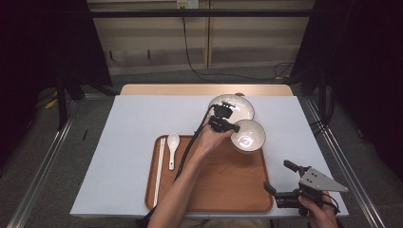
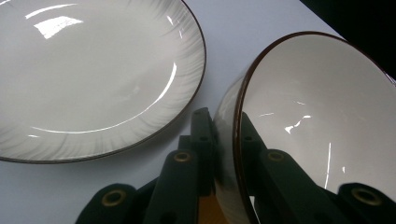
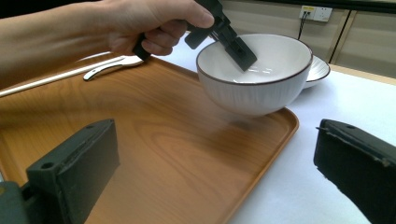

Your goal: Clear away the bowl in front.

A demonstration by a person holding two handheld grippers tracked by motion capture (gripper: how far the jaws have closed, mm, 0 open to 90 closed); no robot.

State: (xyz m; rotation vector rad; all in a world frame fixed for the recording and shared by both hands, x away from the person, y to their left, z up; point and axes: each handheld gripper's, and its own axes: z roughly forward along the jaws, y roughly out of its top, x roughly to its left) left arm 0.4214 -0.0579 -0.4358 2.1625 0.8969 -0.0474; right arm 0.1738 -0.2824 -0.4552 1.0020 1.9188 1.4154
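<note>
The left gripper has its jaws pinched across the rim of the white bowl, one jaw inside and one against the outer wall, so the bowl hangs tilted just above the far right corner of the wooden tray, clear of the wood in the right gripper view. It looks like glazed ceramic: stiff, smooth and slippery, heavy enough to swing on a one-sided rim grip, and likely to chip if it knocks the tray lip or the plate just behind it. The rim with its thin brown edge is the only real purchase, and a firm, deep bite there seems wise. The bowl is empty. The plate, on the white table cover, is empty as well. On the tray's left side lie a white spoon and a pair of chopsticks. The right gripper rests near the table's near right corner, jaws spread wide with nothing between them
</note>
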